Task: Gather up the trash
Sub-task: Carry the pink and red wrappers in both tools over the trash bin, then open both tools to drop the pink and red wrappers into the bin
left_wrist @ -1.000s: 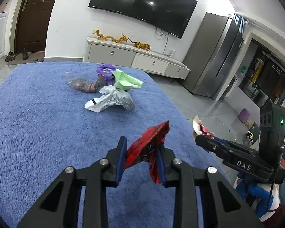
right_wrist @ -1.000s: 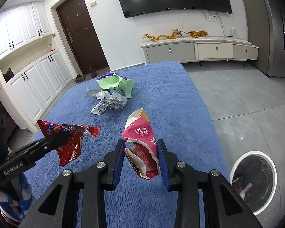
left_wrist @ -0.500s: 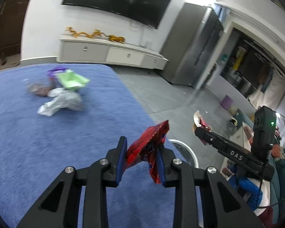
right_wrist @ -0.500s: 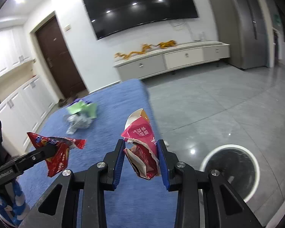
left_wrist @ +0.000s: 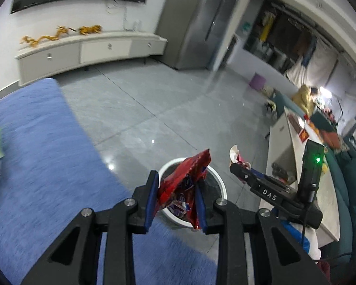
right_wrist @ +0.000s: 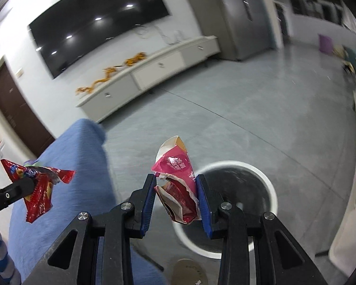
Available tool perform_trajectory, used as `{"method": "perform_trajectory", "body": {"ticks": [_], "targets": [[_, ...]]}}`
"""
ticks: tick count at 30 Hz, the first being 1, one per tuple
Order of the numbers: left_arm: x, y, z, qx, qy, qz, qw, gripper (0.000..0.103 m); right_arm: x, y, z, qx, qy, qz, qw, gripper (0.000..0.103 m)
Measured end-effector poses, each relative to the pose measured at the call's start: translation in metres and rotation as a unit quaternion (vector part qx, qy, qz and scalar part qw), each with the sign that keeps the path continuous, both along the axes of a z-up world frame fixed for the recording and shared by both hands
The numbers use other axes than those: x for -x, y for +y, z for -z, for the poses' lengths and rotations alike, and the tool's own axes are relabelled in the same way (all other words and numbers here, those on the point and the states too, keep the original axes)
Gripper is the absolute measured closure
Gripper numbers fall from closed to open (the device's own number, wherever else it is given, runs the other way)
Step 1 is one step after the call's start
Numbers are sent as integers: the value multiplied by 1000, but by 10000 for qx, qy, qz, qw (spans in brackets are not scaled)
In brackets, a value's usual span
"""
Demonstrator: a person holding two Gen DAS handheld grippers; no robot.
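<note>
We swung away from the blue rug (left_wrist: 35, 166); both tools now hang over the round white bin (right_wrist: 270, 190). Our left tool (left_wrist: 175, 197) pinches the crinkly red wrapper (left_wrist: 185, 178), our right tool (right_wrist: 175, 199) the torn pink packet (right_wrist: 175, 166), ready to drop.

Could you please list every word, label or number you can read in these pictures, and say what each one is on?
"DAS": white letters on the side of the right gripper.
Pink wrapper: white characters, too blurred to read.
Red wrapper: white print on a blue patch, too small to read.
Red card on the white counter: marks unreadable.
</note>
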State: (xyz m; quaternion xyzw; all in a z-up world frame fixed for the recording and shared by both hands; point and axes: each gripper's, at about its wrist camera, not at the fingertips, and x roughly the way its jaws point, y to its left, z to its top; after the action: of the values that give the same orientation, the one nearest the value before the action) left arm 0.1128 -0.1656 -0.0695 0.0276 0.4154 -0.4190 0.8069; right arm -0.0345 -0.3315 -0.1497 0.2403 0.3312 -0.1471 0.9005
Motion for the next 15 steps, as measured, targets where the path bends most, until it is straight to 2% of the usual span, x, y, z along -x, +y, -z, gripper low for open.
{"method": "perform_trajectory", "body": {"ticks": [7,13,15], "targets": [[-27,-81,42,-369,386,401,9978,75,1,-50,49,-416,315,434,9977,70],[-49,-124,66,-447,645,485,9957,74,-10,-64,76,-538,562,525,9956,68],[-53,-134,71,-439,765,509,9948,66,-12,-67,85,-559,657,554,9947,67]]}}
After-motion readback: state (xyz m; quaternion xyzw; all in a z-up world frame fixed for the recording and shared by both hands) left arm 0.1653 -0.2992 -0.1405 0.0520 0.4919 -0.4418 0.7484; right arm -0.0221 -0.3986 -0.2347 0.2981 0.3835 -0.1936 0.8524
